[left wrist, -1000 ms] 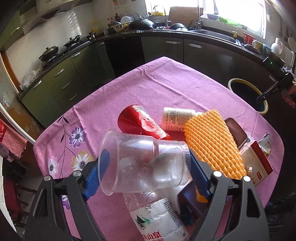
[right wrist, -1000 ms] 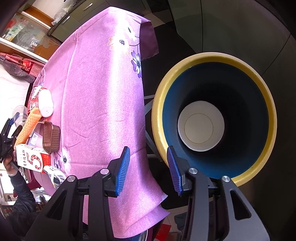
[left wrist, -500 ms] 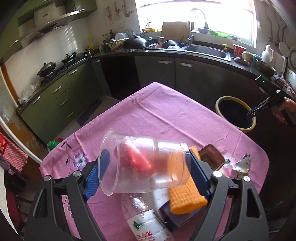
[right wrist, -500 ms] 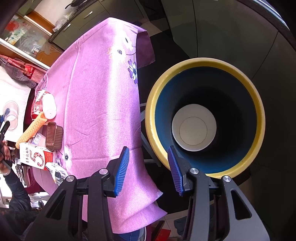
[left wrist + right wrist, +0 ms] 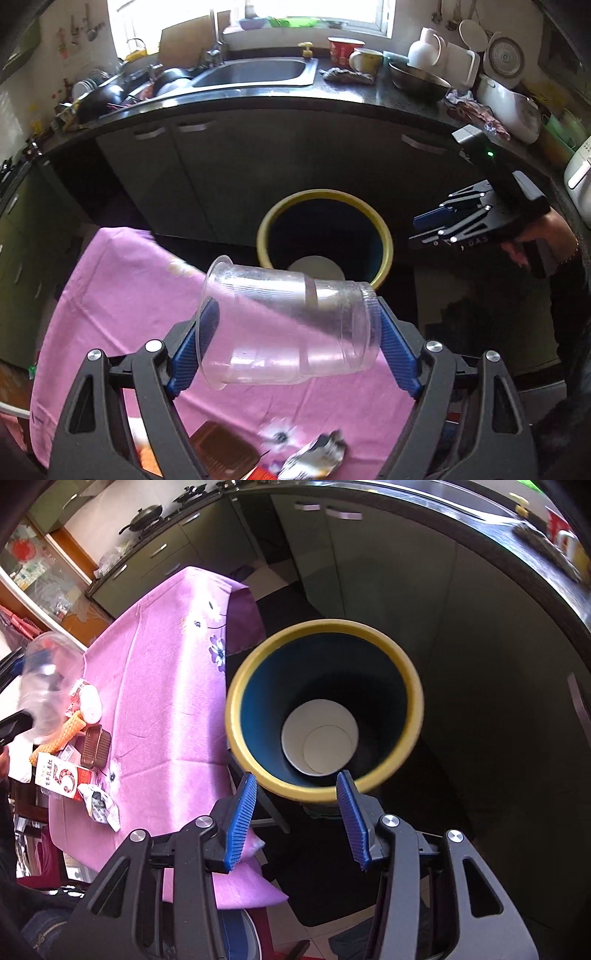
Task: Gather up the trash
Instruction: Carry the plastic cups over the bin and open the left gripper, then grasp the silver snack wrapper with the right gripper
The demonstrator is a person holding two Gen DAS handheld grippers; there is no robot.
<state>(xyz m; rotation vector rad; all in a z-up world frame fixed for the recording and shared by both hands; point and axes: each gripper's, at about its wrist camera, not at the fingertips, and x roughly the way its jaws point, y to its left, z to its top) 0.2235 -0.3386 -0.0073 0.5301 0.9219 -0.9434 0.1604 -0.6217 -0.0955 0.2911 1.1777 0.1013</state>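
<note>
Left tongs (image 5: 291, 343) grip a clear plastic cup (image 5: 288, 325) above the tabletop's (image 5: 129, 295) far edge, short of the bin (image 5: 325, 236) holding one white cup; right tongs (image 5: 295, 812) open, empty; several wrappers remain.

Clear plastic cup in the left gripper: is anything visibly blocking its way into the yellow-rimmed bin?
Nothing visible does. The cup is over the table edge, the bin stands open beyond, and the right gripper is off to one side.
</note>
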